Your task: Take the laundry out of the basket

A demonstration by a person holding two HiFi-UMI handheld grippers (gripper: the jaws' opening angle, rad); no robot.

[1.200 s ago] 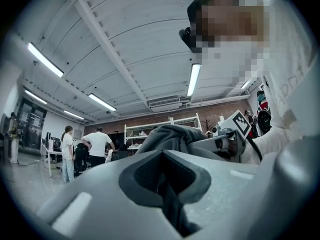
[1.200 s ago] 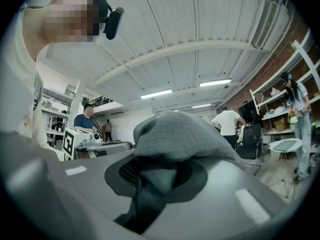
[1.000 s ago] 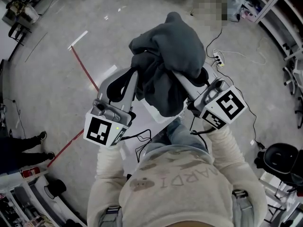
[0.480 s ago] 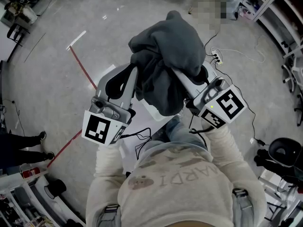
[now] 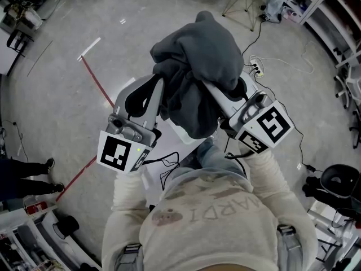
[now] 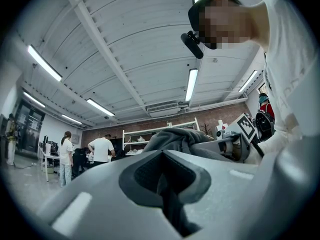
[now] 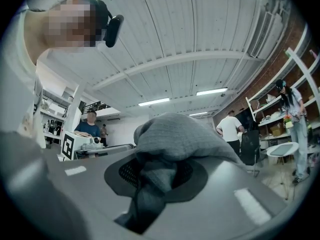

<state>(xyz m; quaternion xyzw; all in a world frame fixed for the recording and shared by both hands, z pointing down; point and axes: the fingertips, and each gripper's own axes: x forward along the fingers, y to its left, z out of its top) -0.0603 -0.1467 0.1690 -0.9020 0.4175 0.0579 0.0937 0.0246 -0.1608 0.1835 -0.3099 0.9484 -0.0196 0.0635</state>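
A dark grey garment hangs bunched high above the floor, held up between both grippers. My left gripper is shut on its left side, with a strip of fabric pinched between the jaws. My right gripper is shut on the right side, where thick folds spill over its jaws. Both grippers point upward, and their tips are buried in the cloth in the head view. Below the garment a white object shows in part; I cannot tell whether it is the basket.
Red tape runs across the grey floor on the left. A power strip with cables lies at the right, and a black chair stands further right. A person's legs are at the left edge. Shelves line the right side.
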